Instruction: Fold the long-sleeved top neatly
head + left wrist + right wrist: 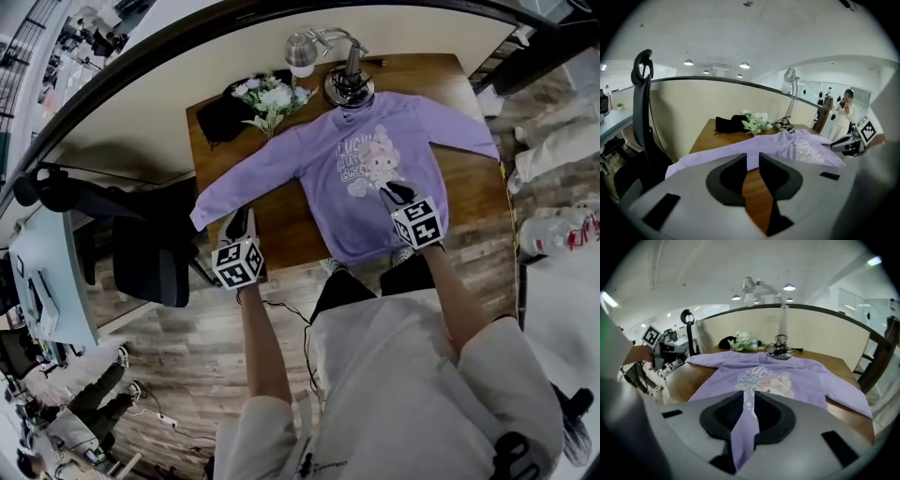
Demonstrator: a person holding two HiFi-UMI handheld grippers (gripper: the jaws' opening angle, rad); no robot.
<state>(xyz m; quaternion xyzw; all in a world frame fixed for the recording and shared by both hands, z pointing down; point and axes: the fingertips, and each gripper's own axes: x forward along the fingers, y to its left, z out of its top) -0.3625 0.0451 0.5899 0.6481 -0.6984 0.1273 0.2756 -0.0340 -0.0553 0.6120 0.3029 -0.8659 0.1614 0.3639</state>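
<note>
the lilac sweatshirt (375, 155) lies face up and spread flat on the wooden surface (281, 225). its collar is at the far edge by the lamp base (349, 86), its hem (361, 251) is at the near edge, and both sleeves are stretched out to the sides. it looks like a light, soft knit with some thickness. it should drape and crease wherever it is lifted, drag on the wood rather than slide freely, and sag between two holds. the better places to take it are likely the firmer edges: cuff, hem corner or shoulder seam. a pinch in mid-panel only raises a ridge.

the right gripper (396, 193) sits over the lower front of the sweatshirt, just near of the cartoon print (375, 164). in the right gripper view its jaws are closed on a narrow fold of lilac fabric that runs up between them (748, 397), so it is gripping the garment. i cannot tell whether the hem itself is in the pinch.

the left gripper (240, 221) is over bare wood, just near of the left sleeve (253, 180) and close to its cuff (201, 216). in the left gripper view its jaws stand slightly apart (752, 157) with only wood showing in the gap. it holds nothing, and the sleeve lies just beyond the tips, untouched.
</note>
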